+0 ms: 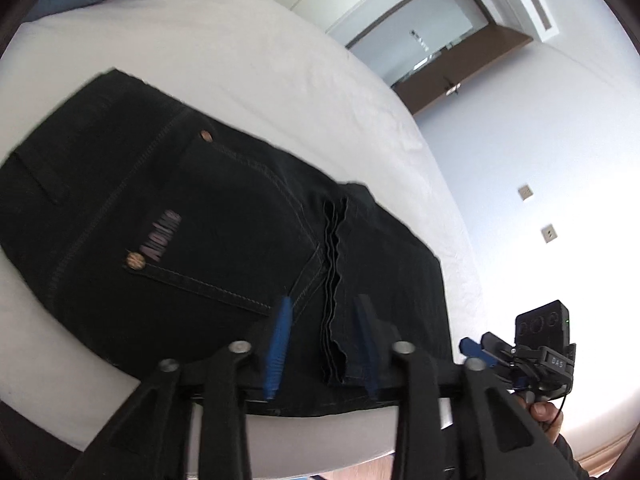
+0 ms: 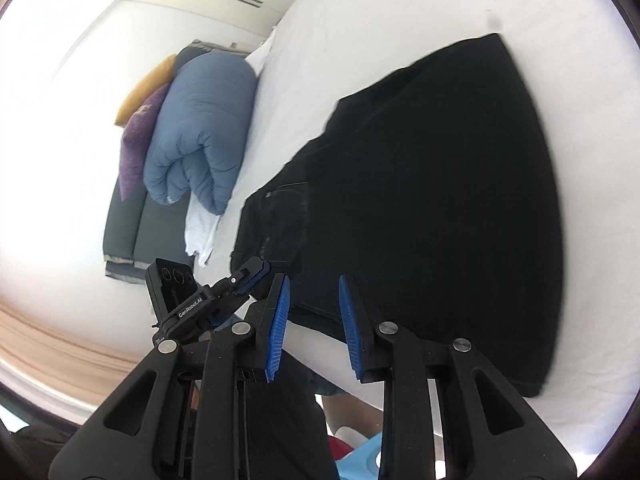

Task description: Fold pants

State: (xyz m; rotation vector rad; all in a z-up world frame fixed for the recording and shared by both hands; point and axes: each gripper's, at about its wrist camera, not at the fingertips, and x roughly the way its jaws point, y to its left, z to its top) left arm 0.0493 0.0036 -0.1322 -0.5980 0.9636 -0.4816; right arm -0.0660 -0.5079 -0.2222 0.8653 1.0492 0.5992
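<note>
Already the black pants (image 1: 208, 224) lay folded on the white bed (image 1: 224, 52). Both claws, left claw (image 1: 324, 344) and right claw (image 2: 314, 320), stood wide and empty at the pants' near edge; a good next fold probably needed even grips on that edge.

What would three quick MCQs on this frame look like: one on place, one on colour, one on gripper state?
1. Where do the pants lie?
A. On a white bed
B. On a wooden floor
C. Over a chair

2. What colour are the finger pads?
A. Red
B. Blue
C. Green

3. How are the two hand-held grippers?
A. Both open
B. Both shut on cloth
C. One open, one shut

Answers:
1 A: the black pants lie folded on the white bed.
2 B: the pads are blue in both views.
3 A: the left hand-held gripper and right hand-held gripper each show a clear gap between the fingers, with nothing clamped.
</note>
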